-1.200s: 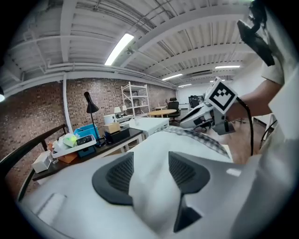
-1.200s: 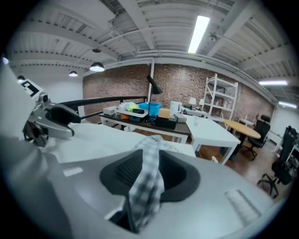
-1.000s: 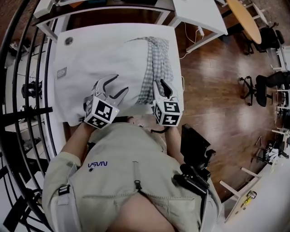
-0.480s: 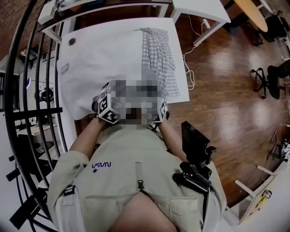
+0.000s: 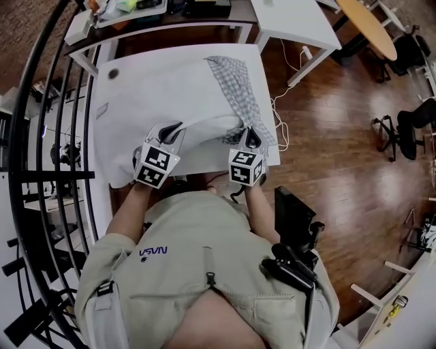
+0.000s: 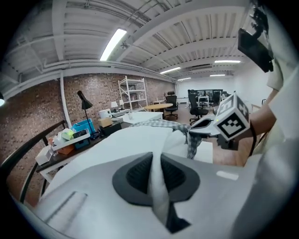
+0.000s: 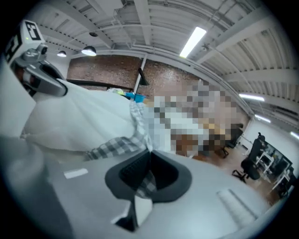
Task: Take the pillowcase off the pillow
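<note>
A big white pillow point(image 5: 163, 88) lies across the white table point(image 5: 211, 162). A grey-and-white checked pillowcase point(image 5: 235, 78) is bunched along the pillow's right end. My left gripper point(image 5: 170, 128) is at the pillow's near edge; its jaws are closing and the pads pinch a fold of white cloth point(image 6: 156, 175). My right gripper point(image 5: 250, 136) is at the near right corner, its jaws closing on checked cloth point(image 7: 147, 179) with a bit of white beneath. The near edge is lifted between the two grippers. Each gripper shows in the other's view: right gripper point(image 6: 194, 128), left gripper point(image 7: 44, 81).
A cluttered dark desk point(image 5: 136, 10) and a second white table point(image 5: 293, 20) stand behind. A black railing point(image 5: 41, 170) runs along the left. A cable point(image 5: 281, 116) lies on the wooden floor, with office chairs point(image 5: 402, 129) farther right. A black device point(image 5: 293, 218) hangs at the person's waist.
Both grippers have gone from open above the pillow's near edge to shut on cloth. The near edge has risen, and the checked cloth has drawn down toward the right gripper.
</note>
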The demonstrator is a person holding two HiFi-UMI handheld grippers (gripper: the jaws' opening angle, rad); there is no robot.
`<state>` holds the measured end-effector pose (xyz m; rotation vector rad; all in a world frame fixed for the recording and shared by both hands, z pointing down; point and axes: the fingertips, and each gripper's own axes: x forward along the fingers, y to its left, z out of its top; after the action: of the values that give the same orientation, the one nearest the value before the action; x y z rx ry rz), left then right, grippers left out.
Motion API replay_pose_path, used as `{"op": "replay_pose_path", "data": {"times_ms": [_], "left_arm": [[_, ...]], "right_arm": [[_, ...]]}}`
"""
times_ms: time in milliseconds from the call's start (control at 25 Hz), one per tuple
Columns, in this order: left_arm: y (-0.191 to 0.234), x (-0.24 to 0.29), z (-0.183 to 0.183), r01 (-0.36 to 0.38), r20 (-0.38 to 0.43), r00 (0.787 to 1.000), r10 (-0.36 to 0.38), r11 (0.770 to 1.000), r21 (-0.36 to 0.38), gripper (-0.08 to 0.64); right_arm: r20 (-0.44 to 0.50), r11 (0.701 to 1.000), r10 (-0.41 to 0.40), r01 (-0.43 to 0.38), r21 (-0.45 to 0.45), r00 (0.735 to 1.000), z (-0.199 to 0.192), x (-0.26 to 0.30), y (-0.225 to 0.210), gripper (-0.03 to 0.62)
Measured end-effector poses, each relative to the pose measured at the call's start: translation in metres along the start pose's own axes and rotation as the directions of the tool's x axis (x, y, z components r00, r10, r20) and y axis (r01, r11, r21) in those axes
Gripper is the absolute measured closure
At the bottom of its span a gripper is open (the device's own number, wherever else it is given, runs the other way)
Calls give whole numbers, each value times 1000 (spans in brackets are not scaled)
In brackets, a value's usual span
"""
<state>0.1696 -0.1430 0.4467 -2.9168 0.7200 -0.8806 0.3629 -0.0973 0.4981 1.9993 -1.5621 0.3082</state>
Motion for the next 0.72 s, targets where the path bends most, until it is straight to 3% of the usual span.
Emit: {"op": "replay_pose_path", "data": {"times_ms": [280,400,480,560,640,720], "left_arm": [[-20,8,-28,32,-37,999,-34,998,-49,537],[-21,13,-44,44,-54,997,-49,994,-99,537],[-17,18,-53,44,-45,998,-50,990,-135,537],[-14,19,-58,51,-33,998,-56,988,-147,536],[-22,16,-54,84,-31,996,-89,990,-116,527],[-40,9,-38,150,-27,988,-151,988,-49,450]], "right_arm": [[-145,1000,-13,15,14,989,-58,32,-7,578],[-195,998,47,-40,38,980,-71,36,1,578],[-203,991,109,-89,104,973,-78,35,7,578],[-183,968,182,-143,206,966,-83,32,9,577],[-136,934,255,-207,293,957,-78,23,7,551],[-87,902,314,-269,336,945,-66,8,2,496]]}}
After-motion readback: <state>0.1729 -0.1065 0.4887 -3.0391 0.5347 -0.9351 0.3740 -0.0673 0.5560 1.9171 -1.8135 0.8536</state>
